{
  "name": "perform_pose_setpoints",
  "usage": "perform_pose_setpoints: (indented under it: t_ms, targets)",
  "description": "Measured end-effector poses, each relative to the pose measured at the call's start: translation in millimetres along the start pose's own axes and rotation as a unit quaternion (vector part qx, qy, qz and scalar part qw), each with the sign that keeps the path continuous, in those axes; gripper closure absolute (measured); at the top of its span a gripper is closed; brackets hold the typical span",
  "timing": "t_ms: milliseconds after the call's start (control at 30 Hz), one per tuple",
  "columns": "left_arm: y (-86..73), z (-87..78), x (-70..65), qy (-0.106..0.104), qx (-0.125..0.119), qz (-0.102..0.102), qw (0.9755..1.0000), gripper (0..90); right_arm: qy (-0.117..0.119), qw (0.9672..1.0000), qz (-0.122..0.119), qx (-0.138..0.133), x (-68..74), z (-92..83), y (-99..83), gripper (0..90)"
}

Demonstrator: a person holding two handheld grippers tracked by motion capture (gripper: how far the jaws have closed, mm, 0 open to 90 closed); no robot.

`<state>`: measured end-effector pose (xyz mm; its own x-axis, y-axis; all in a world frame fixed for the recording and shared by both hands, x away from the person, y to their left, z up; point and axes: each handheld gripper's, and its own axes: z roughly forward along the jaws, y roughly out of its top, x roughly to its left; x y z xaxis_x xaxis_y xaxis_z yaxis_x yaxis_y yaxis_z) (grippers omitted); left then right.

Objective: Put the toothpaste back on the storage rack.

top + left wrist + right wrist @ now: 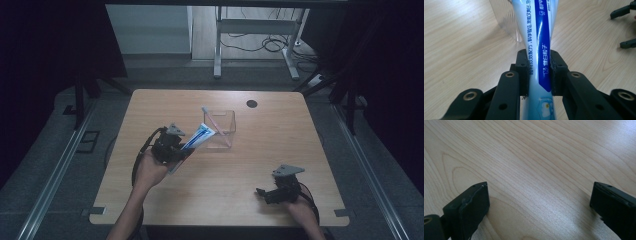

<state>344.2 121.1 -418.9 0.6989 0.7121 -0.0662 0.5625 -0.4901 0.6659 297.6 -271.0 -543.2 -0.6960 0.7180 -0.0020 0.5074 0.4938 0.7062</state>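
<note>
From my seat the worktop [260, 170] reads as pale wood or wood-look laminate, with fine streaked grain and a soft satin sheen where light falls on it. The toothpaste tube [539, 42] is glossy plastic, white and blue, smooth enough to carry a bright streak of reflection along its print. My left tool [539, 72] is matt black plastic with a slightly grainy finish, and brass-coloured metal bushings sit in its links. The right tool [539, 202] has the same dull black pads, scuffed at the edges. The clear box [223, 125] looks like smooth transparent plastic. The floor around looks like rough grey carpet.
</note>
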Motion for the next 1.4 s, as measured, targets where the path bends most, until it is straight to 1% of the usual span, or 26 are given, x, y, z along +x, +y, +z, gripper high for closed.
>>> perform_pose_setpoints:
  t_ms: [300,567,700,800,967,1133,1200,1267,1400]
  targets:
    - [15.1,3.1,0.0,0.001,-0.011,0.01,0.9999,73.5,-0.001,1.0,0.001,0.0,0.0,0.0,0.0,1.9]
    - [26.6,7.7,1.9,0.005,-0.012,0.022,0.9997,73.5,-0.001,1.0,-0.001,0.0,-0.1,-0.1,0.0,1.9]
    - [33.8,9.8,3.5,0.007,-0.019,0.022,0.9996,73.5,-0.001,1.0,0.0,0.001,0.0,-0.1,0.0,1.9]
    - [39.9,12.0,4.3,0.012,-0.027,0.027,0.9992,73.5,-0.001,1.0,0.0,0.001,0.0,-0.1,0.0,1.9]
    - [49.2,16.7,6.4,0.01,-0.038,0.028,0.9988,73.5,0.0,1.0,0.0,0.001,0.0,-0.1,0.0,1.9]
    - [59.0,21.9,7.7,0.009,-0.042,0.031,0.9986,73.4,-0.001,1.0,-0.001,0.001,-0.1,-0.1,0.0,1.9]
    - [62.5,23.9,8.4,0.009,-0.044,0.03,0.9986,73.5,-0.001,1.0,-0.002,0.001,-0.2,-0.1,0.0,1.9]
    - [67.1,26.5,9.6,0.004,-0.045,0.028,0.9986,73.5,0.0,1.0,-0.001,0.001,-0.1,-0.1,0.0,1.9]
    - [74.8,31.3,10.7,0.003,-0.05,0.026,0.9984,73.4,-0.001,1.0,-0.001,0.001,-0.1,-0.1,0.0,1.9]
